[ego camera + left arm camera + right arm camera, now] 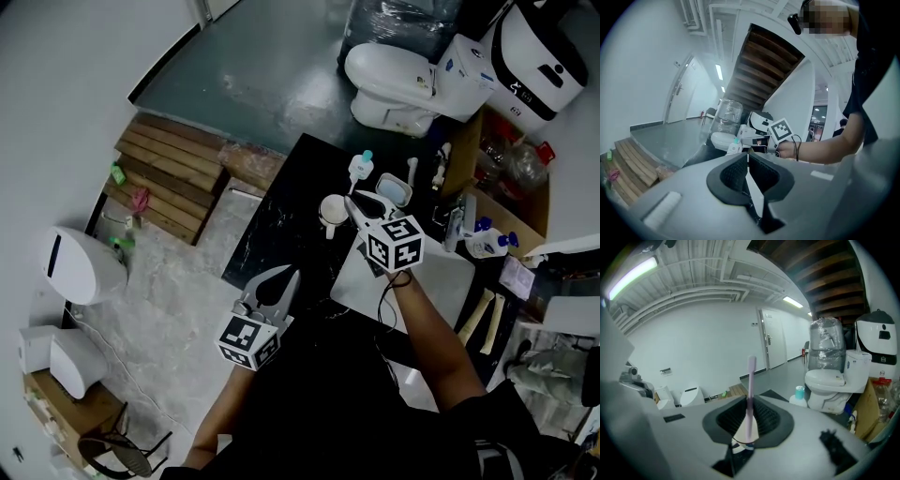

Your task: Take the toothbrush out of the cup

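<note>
Toothbrush gripped by right gripper over black counter near toilet.

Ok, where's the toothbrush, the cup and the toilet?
toothbrush (751, 380), right gripper view, middle of its pink handle.
cup (328, 217), head view, its white side.
toilet (386, 73), head view, its closed lid.

One toothbrush, one cup, two grippers, one teal-capped bottle

Bright even ceiling strip lighting, soft shadows, fisheye edge warping, near foreground blurred
</note>
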Demonstrator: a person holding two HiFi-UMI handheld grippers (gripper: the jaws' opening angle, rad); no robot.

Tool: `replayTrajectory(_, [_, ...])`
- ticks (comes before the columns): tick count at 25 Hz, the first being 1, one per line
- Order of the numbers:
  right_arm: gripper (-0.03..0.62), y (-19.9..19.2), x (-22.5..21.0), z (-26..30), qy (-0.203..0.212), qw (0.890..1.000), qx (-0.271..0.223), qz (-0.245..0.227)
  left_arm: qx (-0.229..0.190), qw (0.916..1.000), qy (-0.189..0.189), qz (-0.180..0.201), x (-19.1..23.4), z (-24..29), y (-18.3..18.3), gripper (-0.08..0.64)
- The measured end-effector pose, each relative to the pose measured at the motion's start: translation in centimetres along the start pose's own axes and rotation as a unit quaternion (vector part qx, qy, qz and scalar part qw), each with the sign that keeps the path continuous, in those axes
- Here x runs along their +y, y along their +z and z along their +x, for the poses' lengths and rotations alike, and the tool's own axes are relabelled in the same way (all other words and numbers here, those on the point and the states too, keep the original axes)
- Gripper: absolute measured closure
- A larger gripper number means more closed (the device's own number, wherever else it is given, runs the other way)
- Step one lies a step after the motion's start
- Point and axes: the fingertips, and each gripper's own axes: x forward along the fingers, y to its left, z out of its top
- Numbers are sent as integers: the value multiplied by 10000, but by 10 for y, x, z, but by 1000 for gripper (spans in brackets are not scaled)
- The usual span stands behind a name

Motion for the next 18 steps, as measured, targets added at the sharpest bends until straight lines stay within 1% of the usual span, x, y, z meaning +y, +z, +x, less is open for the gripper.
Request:
replayTrajectory(4, [537, 9, -1, -9, -31, 9999, -106, 13, 77, 9999, -8, 99, 0, 4, -3, 543])
replayTrajectory(9, [537, 24, 2, -23, 18, 9995, -291, 141, 44, 9999, -107, 20, -5, 8, -1, 543])
replayTrajectory(12, [537, 31, 4, -32, 24, 9991, -399, 102, 57, 9999, -150, 10, -7, 9, -2, 543])
replayTrajectory(18, [537, 30, 8, -51, 56, 9988, -467, 125, 35, 9997, -247, 17, -13, 11, -1, 544])
